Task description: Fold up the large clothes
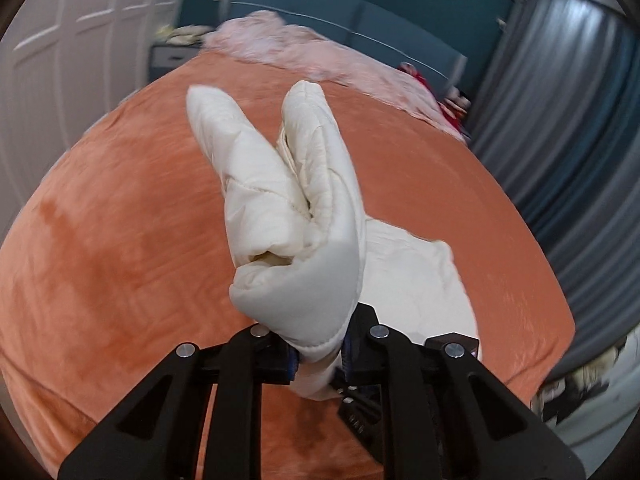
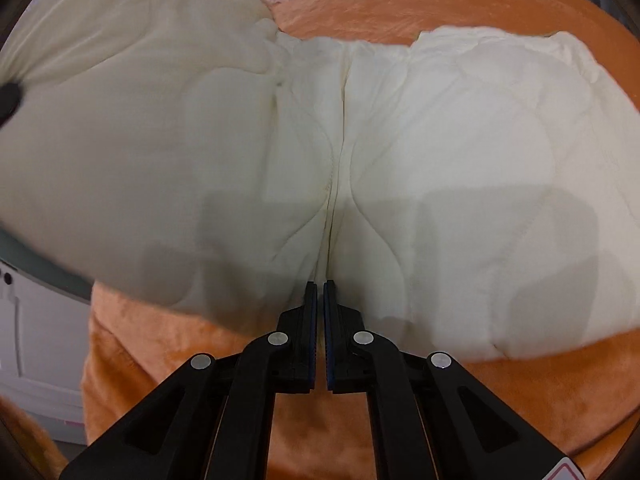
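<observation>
On the orange bed (image 1: 120,240), left claw (image 1: 318,356) pinches the cream jacket (image 1: 300,208).

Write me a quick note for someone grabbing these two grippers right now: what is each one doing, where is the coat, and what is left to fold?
Left gripper: shut on a bunched part of the cream coat, held up off the bed.
Right gripper: shut, fingers together, at the coat's near edge by the front seam; whether any cloth is pinched I cannot tell.
Coat: spread front up on the orange bed, its right half flat, its left side lifted.
Done: one side picked up.
Left: probably lay the lifted part across the body, then fold the rest.
</observation>
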The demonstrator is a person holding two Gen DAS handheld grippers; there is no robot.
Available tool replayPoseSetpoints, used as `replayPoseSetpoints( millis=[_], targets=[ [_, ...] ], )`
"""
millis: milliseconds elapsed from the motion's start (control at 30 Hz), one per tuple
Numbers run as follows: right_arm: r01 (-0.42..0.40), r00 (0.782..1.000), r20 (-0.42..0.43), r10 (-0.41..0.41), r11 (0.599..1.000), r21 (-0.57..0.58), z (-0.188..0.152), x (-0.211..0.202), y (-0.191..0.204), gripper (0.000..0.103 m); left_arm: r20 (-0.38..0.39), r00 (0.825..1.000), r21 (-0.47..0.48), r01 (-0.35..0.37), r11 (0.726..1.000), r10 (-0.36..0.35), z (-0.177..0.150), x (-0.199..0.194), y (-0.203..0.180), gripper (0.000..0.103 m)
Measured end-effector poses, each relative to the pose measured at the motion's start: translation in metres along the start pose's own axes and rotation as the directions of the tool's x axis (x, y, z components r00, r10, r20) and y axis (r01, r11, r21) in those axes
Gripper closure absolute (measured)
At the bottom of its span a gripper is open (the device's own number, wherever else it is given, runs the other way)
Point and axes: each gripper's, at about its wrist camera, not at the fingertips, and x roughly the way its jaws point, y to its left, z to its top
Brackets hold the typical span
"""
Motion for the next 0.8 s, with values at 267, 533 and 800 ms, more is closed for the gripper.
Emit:
replayPoseSetpoints(
  millis=[267,533,800],
  targets=[
    [0.071,0.995,0.064,-0.072,0.997,0.014,-0.014,-0.077,-0.033,0.101,-0.096,0.994,0.126,0.065,0.99,-0.053,-0.009,0.044,-0.068,0.089],
    [0.16,0.976,0.126,-0.178,0.977,0.141,-0.027,-0.15,-0.097,0.092,-0.244,0.969,0.222,0.086,0.971,-0.03,-0.045,0.105,-0.12,0.088],
    [0.119,0.96,0.232,-0.156,0.979,0.163,-0.006,-0.198,-0.096,0.077,-0.253,0.967,0.249,0.092,0.964,-0.027,-0.071,0.109,-0.137,0.053]
  ],
)
